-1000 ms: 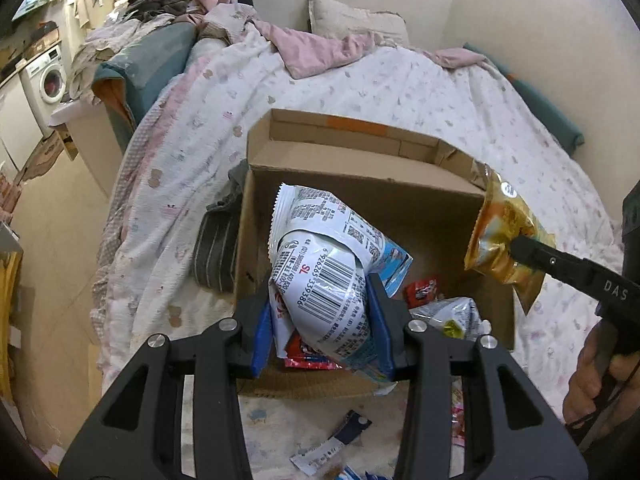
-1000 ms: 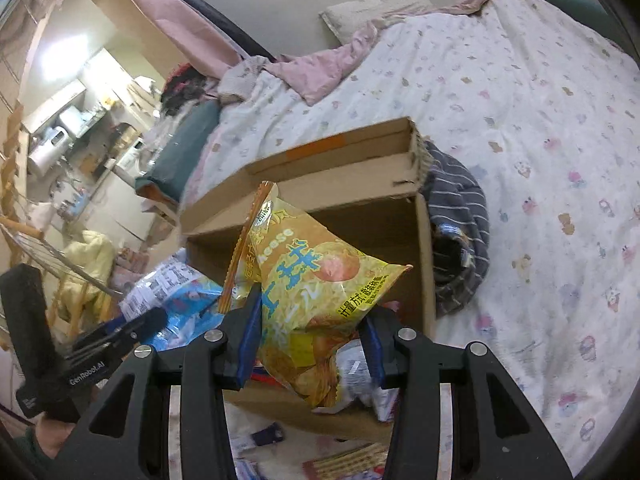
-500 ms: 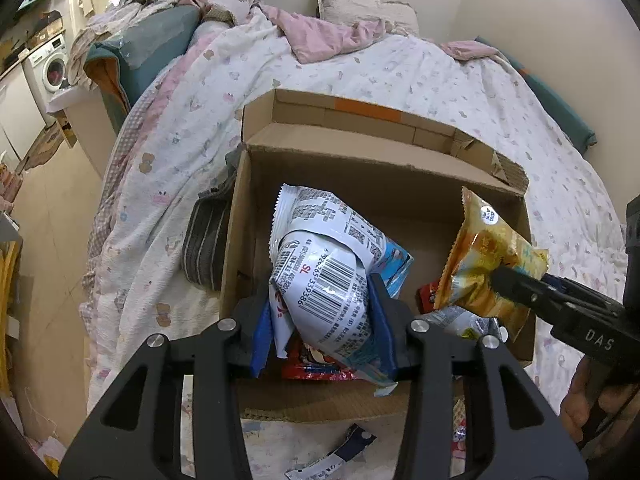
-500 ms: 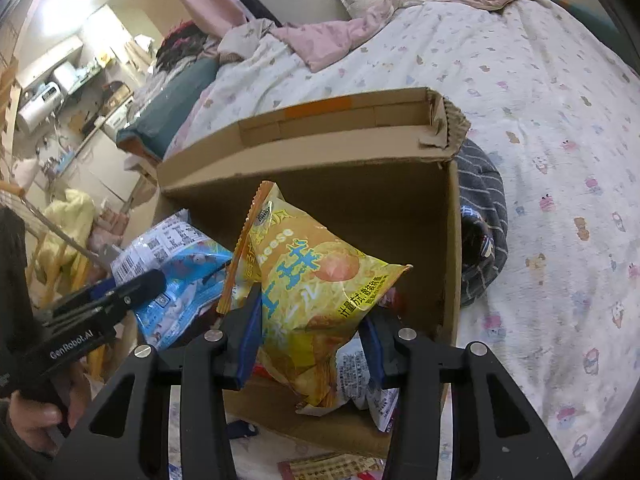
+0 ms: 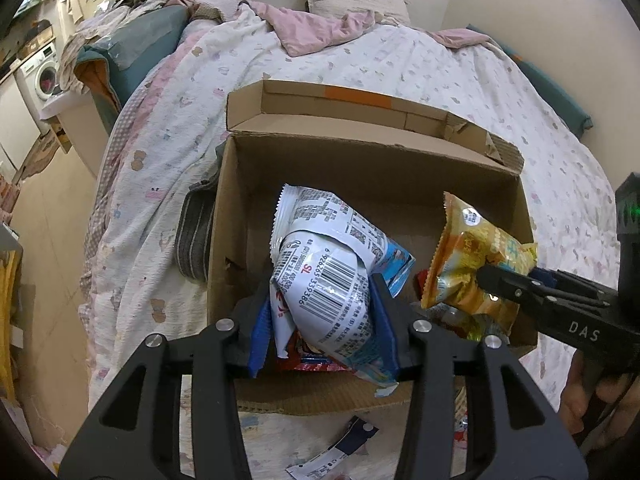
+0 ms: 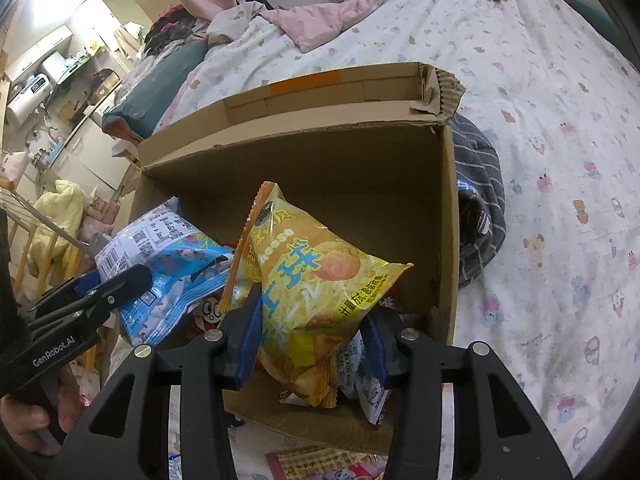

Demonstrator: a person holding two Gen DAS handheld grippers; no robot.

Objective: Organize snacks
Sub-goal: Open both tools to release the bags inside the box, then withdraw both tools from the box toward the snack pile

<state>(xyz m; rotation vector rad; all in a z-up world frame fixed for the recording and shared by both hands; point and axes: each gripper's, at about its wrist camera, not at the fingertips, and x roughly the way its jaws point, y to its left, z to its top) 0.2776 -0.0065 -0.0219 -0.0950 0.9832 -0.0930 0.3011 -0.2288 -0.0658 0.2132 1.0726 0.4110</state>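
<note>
Over the box (image 5: 360,168) on the bed, left gripper (image 5: 320,320) pinches a white bag (image 5: 324,280), right gripper (image 6: 312,336) a yellow bag (image 6: 308,280); dropped off-centre, either may catch the near wall and spill.

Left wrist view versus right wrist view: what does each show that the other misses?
Only the left wrist view shows the washing machine and the blue-and-white bag's barcode side between the left claw's pads.

Only the right wrist view shows the yellow chip bag's printed front in the right claw and the striped cloth's full spread beside the box.

Both show the cardboard box, both bags held over it, and the patterned bedsheet.
</note>
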